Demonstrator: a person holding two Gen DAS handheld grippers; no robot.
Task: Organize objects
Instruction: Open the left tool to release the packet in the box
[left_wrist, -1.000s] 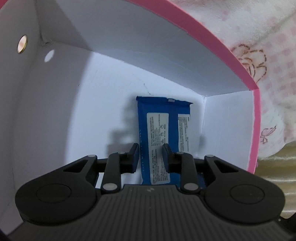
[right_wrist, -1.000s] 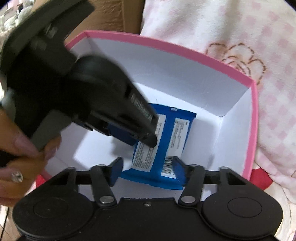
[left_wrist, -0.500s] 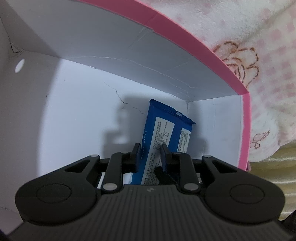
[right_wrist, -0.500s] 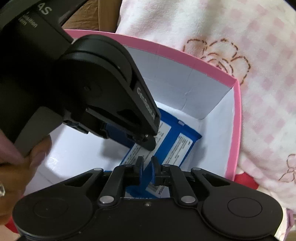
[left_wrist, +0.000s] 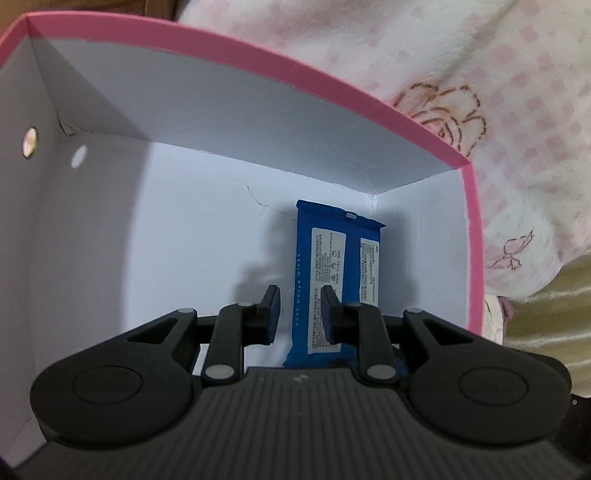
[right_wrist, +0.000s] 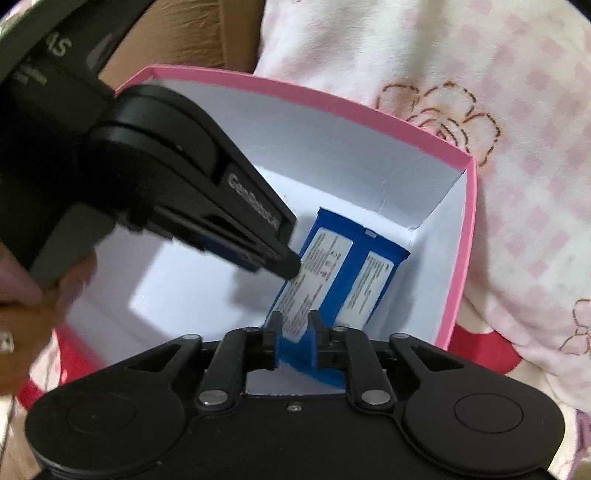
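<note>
Wipes (left_wrist: 334, 273) lie label-up in the far right corner of the pink box (left_wrist: 258, 74), likely stowed there to tidy up. Both grippers are pressed together and empty: the left gripper (left_wrist: 297, 308) and right gripper (right_wrist: 294, 332) hover just above the packet's near end.

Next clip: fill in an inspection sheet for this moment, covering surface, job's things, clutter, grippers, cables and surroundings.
Surface: pink-checked blanket with embroidered flowers, under the box.
Job's things: pink-rimmed box, white inside; one blue wipes packet in its corner, label side up.
Clutter: nothing seen.
Grippers: left gripper shut, inside the box, apparently not holding the packet; right gripper shut, apparently on the packet's near end. A hand holds the left one.
Cables: nothing seen.
Surroundings: brown cardboard behind the box.
</note>
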